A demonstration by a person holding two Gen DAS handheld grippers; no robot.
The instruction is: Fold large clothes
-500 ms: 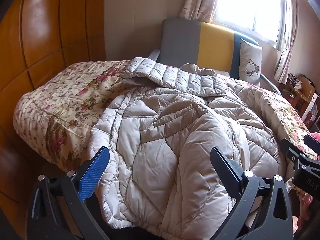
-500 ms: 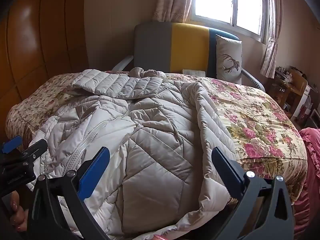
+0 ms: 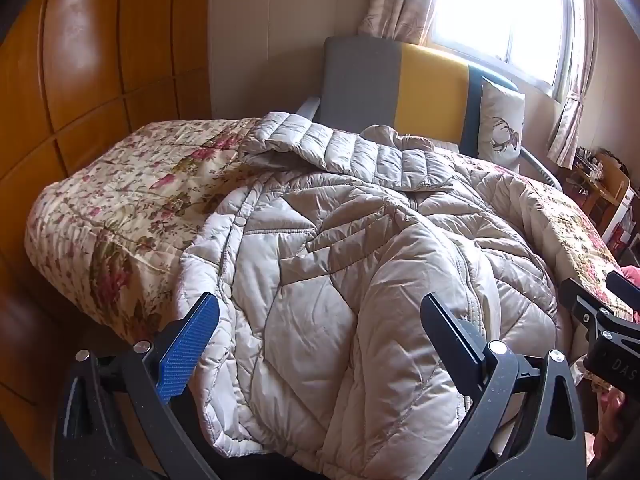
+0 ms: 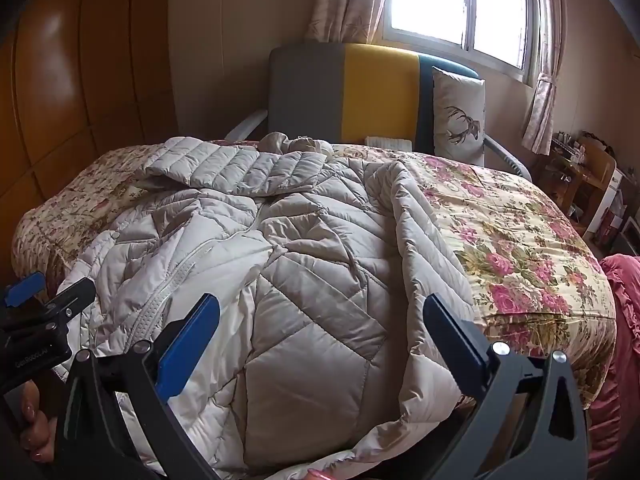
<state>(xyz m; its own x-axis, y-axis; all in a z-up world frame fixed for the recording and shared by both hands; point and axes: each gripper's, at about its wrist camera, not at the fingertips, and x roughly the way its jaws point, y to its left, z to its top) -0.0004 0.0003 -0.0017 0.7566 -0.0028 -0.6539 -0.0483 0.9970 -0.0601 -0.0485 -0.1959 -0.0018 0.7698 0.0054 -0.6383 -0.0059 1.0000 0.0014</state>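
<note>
A large pale grey quilted down coat (image 3: 344, 264) lies spread over the bed, its hood (image 3: 320, 146) toward the far end and its hem hanging off the near edge. My left gripper (image 3: 320, 320) hovers open above the coat's near left part, nothing between its fingers. In the right wrist view the same coat (image 4: 288, 280) fills the middle, with a folded-over side edge (image 4: 416, 240) on the right. My right gripper (image 4: 320, 320) is open above the coat's near hem, touching nothing. The right gripper's body also shows at the left wrist view's right edge.
The bed carries a floral quilt (image 4: 512, 248). A grey, yellow and blue chair (image 4: 360, 92) with a deer-print cushion (image 4: 460, 112) stands beyond the bed. Wooden wardrobe panels (image 3: 80, 80) line the left. Cluttered shelves (image 4: 592, 184) sit at the right, a pink ruffled cloth (image 4: 624, 320) beside the bed.
</note>
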